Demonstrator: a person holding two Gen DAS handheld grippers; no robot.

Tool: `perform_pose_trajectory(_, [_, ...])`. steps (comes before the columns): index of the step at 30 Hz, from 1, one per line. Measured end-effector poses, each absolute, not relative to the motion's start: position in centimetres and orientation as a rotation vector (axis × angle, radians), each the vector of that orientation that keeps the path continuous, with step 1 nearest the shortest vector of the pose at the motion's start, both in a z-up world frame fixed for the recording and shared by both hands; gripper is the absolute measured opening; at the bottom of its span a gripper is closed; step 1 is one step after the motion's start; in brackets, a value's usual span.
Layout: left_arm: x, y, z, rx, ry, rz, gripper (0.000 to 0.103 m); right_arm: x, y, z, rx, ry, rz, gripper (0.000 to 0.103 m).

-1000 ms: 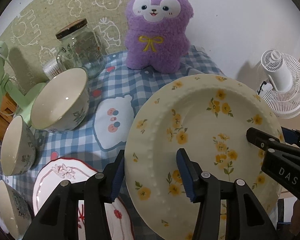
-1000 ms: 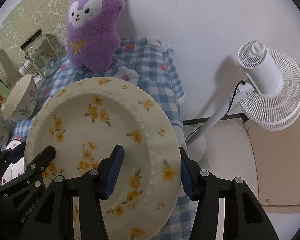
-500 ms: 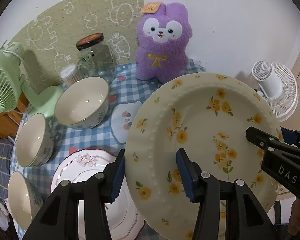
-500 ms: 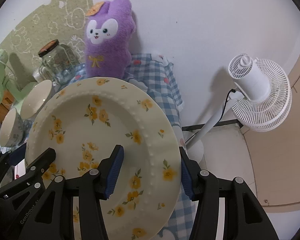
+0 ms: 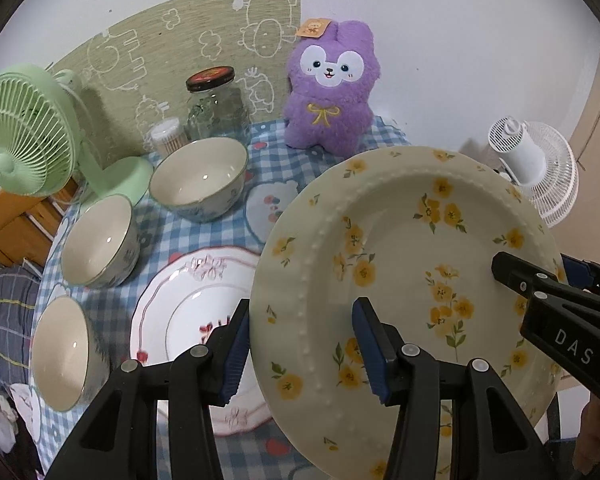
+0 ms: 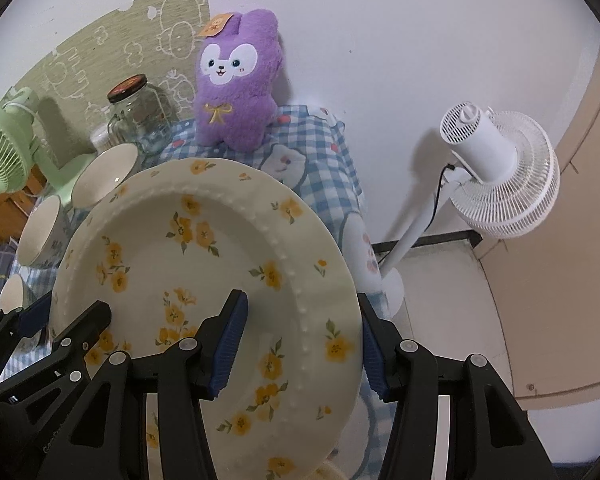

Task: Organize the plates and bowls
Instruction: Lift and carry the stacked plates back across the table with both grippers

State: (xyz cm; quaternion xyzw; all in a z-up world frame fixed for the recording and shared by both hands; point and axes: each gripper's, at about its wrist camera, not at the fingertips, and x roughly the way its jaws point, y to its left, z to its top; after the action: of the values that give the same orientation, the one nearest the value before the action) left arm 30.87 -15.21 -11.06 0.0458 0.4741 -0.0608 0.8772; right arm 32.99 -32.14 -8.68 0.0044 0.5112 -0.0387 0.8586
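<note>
A cream plate with yellow flowers (image 5: pixel 400 256) is held in the air above the table, gripped on both sides. My left gripper (image 5: pixel 300 354) is shut on its left rim. My right gripper (image 6: pixel 302 344) is shut on its right rim (image 6: pixel 204 248). Below it on the blue checked cloth lies a white plate with a red rim (image 5: pixel 180 304). Three cream bowls (image 5: pixel 198 180) (image 5: pixel 98 240) (image 5: pixel 60 354) stand along the left side. The right gripper also shows in the left wrist view at the far right.
A purple plush toy (image 5: pixel 330 92), a glass jar (image 5: pixel 216 106) and a small cotton-swab box (image 5: pixel 166 136) stand at the back. A green desk fan (image 5: pixel 24 136) is back left. A white floor fan (image 6: pixel 496 168) stands off the table's right edge.
Both grippers have lifted the yellow-flower plate higher and pulled back from the table. More of the table, the bowls and the red-rimmed plate have come into view.
</note>
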Motion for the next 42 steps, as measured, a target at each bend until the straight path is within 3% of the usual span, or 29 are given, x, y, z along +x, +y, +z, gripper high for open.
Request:
perform_pose_trajectory(20, [24.1, -14.1, -11.5, 0.114, 1.006, -0.179, 0.050, 24.5, -30.9, -9.0, 0.045, 1.097, -0.146, 0.056])
perform_pose_trajectory(42, [19.6, -14.5, -15.6, 0.113, 1.105, -0.254, 0.048, 18.3, -31.6, -12.5, 0.072, 1.179, -0.222, 0.056])
